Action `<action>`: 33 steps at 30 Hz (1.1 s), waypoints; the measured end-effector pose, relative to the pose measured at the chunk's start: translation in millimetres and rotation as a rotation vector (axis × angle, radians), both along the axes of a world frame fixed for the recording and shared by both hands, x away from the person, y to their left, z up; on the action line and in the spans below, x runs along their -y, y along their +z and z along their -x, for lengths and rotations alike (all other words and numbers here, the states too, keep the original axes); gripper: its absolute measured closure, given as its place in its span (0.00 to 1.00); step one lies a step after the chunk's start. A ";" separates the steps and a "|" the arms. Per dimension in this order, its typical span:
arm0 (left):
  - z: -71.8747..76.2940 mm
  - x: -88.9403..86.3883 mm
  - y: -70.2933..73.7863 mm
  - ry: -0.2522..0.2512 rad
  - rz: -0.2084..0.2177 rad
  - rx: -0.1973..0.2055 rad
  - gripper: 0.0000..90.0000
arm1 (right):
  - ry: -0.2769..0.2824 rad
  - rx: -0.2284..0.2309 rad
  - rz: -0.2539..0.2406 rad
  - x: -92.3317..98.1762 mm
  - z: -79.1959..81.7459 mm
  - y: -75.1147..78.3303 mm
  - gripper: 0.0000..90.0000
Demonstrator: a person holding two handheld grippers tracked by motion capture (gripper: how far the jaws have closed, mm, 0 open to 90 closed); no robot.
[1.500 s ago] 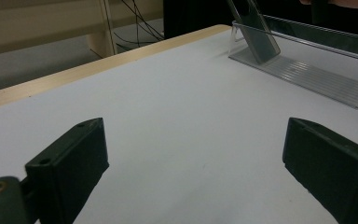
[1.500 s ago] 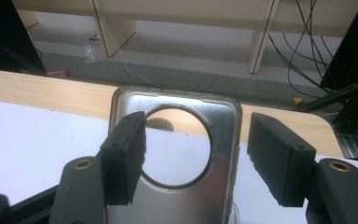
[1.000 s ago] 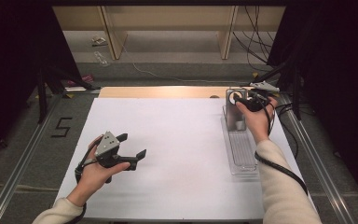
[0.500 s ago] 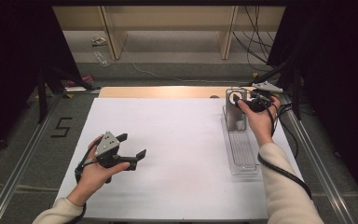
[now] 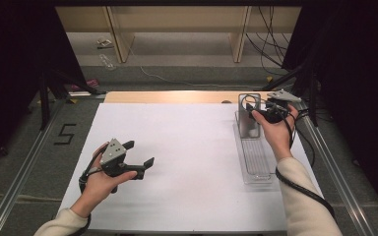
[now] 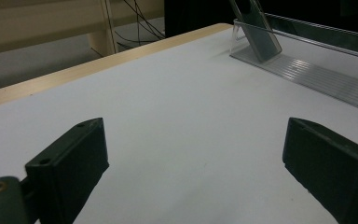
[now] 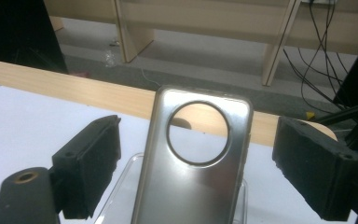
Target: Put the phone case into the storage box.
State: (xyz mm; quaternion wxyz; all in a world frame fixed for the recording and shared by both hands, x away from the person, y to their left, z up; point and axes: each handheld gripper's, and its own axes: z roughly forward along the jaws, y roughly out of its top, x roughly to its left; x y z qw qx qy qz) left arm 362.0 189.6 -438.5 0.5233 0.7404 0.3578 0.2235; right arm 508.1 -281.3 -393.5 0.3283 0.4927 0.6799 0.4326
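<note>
High view looked fwd & down over table. Left gripper view sat low, facing across to phone case; right gripper view faced it close up. All shared case & rack.

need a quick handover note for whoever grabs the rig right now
Right tongs: open, jaws either side of the silver phone case, not closed on it.
Left tongs: open, holding nothing, above the white table at its near left.
The case leans upright at the far end of the clear ribbed tray on the table's right.
Done: the right tongs are lined up on the case.
Left: probably close on the case and lift it.
</note>
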 end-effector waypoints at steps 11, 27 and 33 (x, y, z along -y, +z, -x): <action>0.0 0.1 -0.3 0.000 -0.003 -0.001 0.07 | 0.035 0.005 -0.014 -4.9 16.9 1.6 0.18; 0.0 0.0 -0.5 0.001 -0.003 -0.002 0.07 | 0.092 0.004 -0.025 -9.4 39.1 2.9 0.18; 0.0 -0.3 -0.7 0.002 -0.004 -0.001 0.07 | 0.114 0.008 -0.029 -10.8 47.1 5.0 0.18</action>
